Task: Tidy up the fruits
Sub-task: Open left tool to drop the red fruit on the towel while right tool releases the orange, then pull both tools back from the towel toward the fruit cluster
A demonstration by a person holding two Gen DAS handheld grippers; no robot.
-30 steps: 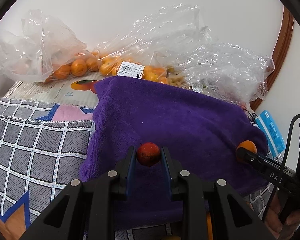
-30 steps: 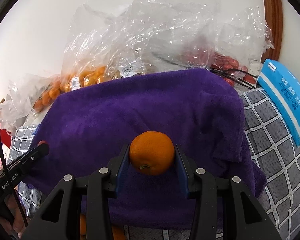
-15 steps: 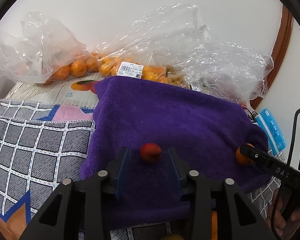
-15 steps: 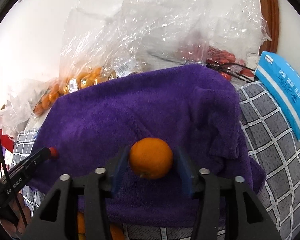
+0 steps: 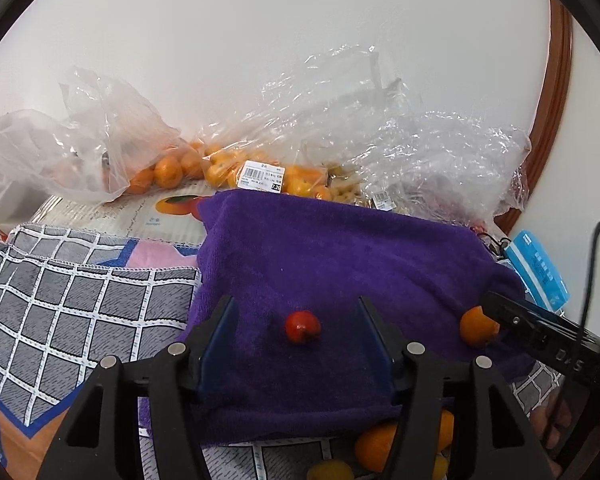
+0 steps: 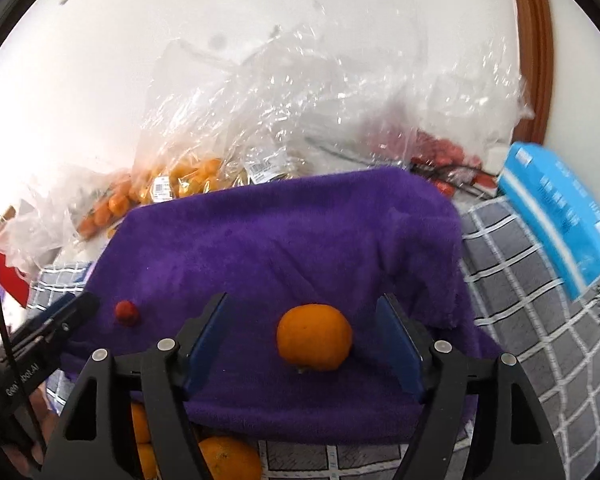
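Observation:
A small red fruit (image 5: 302, 327) lies on the purple towel (image 5: 340, 248), between the pads of my left gripper (image 5: 296, 312) but touching neither. Its jaws are opening. An orange mandarin (image 6: 314, 338) rests on the same purple towel (image 6: 284, 240) between the spread pads of my right gripper (image 6: 304, 316), free of both; those jaws are opening too. The red fruit (image 6: 126, 313) shows at the left in the right wrist view, with a finger of the left gripper beside it. The mandarin (image 5: 476, 330) shows at the right in the left wrist view.
Clear plastic bags of oranges (image 5: 168, 170) and other fruit (image 6: 440, 148) crowd the back against the white wall. A blue packet (image 6: 560, 208) lies at the right on a grey checked cloth (image 5: 68, 312). More oranges (image 6: 228, 460) sit below the towel's near edge.
Both grippers went from shut on their fruit to open. The red fruit and the mandarin now lie loose on the towel, and both grippers have pulled back slightly and risen.

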